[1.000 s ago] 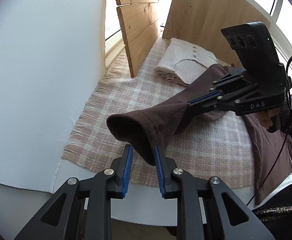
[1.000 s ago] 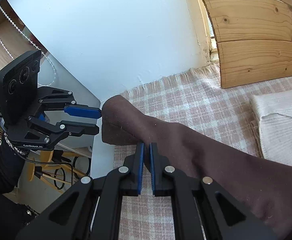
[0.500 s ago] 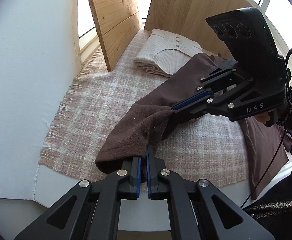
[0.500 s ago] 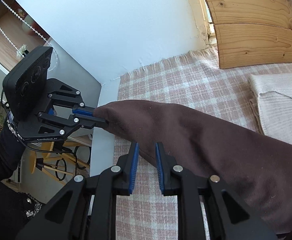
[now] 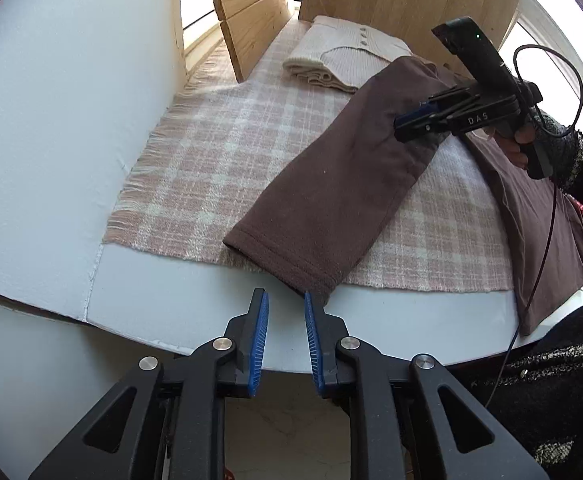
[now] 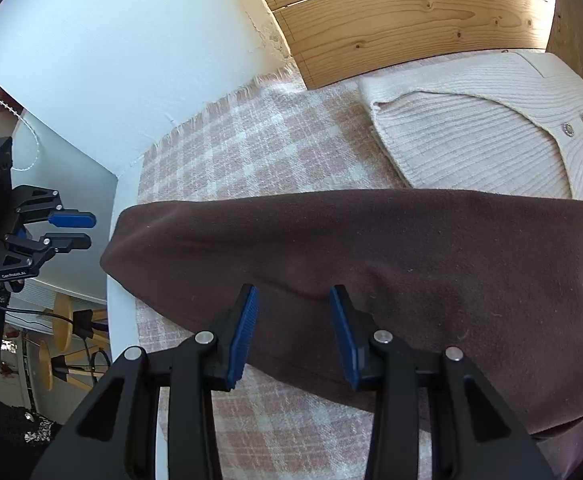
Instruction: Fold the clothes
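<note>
The left gripper [image 5: 284, 312] hangs at six o'clock off the table edge [image 5: 179, 312], jaws apart and holding nothing, just short of the cuff. The brown sleeve [image 5: 331, 192] lies flat across the pink checked cloth [image 5: 219, 148], running toward one o'clock. There the right gripper [image 6: 293, 308] hovers over it, jaws wide. A folded cream sweater [image 5: 343, 60] sits at twelve.

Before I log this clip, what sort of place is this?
Probably a home nook by a window: a pink plaid fringed blanket over a white tabletop, a folded cream ribbed cardigan, and pine wall planks.
</note>
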